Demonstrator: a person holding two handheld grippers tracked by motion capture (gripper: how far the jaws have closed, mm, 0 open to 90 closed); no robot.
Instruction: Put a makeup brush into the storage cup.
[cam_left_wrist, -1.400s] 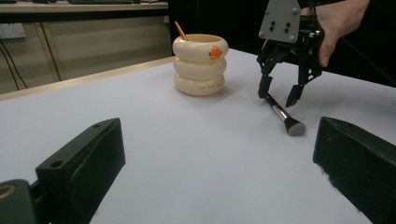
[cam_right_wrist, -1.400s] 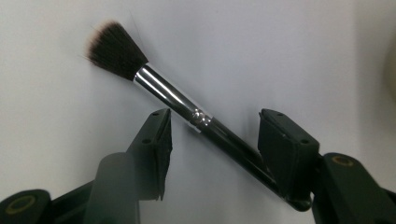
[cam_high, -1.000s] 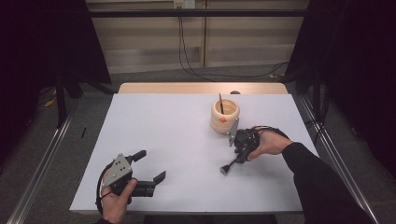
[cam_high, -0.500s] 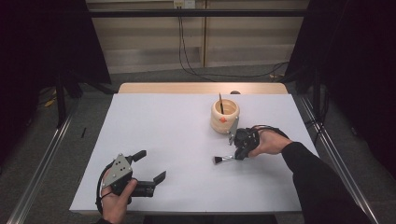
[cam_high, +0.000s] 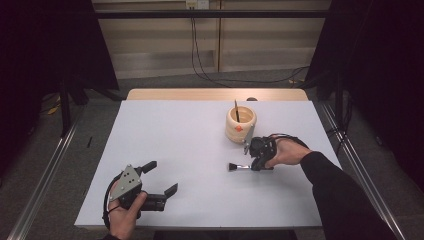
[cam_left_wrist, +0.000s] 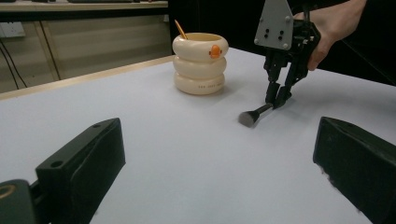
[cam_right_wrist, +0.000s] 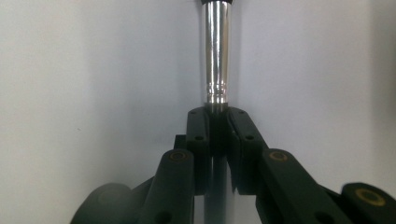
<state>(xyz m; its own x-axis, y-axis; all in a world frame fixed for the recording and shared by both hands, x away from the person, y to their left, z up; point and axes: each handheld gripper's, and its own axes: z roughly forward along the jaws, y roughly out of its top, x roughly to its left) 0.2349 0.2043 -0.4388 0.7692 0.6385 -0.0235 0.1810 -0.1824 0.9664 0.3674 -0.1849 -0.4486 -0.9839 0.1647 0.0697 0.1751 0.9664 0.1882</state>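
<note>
Right tongs (cam_high: 256, 165), jaws closed on the handle of a small brush (cam_high: 239, 166), which lies low over the white counter (cam_high: 190, 145) with its dark head pointing toward the counter's middle. Just behind stands a cream ringed cup (cam_high: 240, 124) holding a thin stick. Left tongs (cam_high: 162, 179), jaws wide apart and empty, rest near the front-left edge, well apart from the brush.
</note>
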